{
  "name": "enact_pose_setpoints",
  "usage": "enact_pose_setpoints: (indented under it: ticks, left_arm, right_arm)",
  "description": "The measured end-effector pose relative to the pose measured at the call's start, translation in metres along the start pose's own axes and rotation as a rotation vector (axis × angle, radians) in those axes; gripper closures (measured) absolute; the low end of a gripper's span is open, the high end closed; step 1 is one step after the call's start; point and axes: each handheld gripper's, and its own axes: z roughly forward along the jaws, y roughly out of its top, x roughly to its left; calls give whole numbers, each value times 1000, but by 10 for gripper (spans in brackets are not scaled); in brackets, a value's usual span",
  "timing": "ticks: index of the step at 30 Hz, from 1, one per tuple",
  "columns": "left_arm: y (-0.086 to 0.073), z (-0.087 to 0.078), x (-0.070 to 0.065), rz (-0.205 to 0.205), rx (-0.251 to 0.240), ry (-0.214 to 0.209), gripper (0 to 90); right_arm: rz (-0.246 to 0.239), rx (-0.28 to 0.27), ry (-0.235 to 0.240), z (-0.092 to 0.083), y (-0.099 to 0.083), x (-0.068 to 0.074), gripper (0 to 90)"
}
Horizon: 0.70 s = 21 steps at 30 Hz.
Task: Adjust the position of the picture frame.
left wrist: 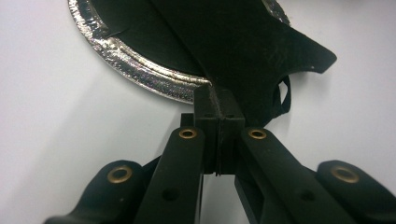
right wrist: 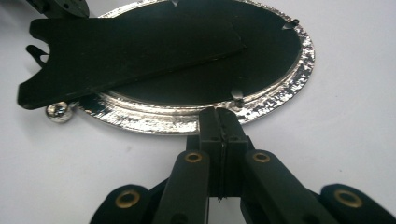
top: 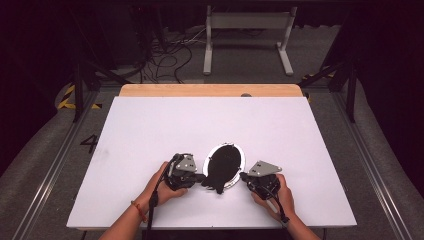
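Your room, listed outward from the white worktop (top: pixel 150 130): wooden edge strip (top: pixel 210 90) along its far side; grey floor (top: pixel 240 70) beyond it; tangled black cables (top: pixel 167 57) and a grey frame stand (top: pixel 247 30) farther back; dark surroundings.

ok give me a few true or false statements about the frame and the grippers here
1. The oval silver frame lies flat on the white table. True.
2. A black stand flap lies across the frame's black back. True.
3. The left gripper has its jaws wide open. False: they are closed together, their tips at the flap's edge.
4. The right gripper hangs high over the table's far edge. False: it sits low at the frame's rim, jaws closed.
5. A hand holds each gripper. True.
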Motion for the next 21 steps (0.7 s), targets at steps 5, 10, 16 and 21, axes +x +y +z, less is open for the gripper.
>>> enact_pose_setpoints:
  ticks: [5, 10, 16, 21]
  left_arm:
    - [-2, -3, -2, 12, 15, -6, 882]
    - [-2, -2, -4, -3, 6, -6, 898]
    - [-2, 0, -4, -17, 0, 3, 899]
    - [-3, 1, -3, -45, -13, -9, 900]
  right_arm:
    - [2, 1, 57, -4, -1, 9, 900]
    - [4, -2, 72, -3, -1, 12, 900]
    - [-19, -2, 25, -1, -1, 8, 900]
    - [23, -8, 27, 1, 0, -1, 900]
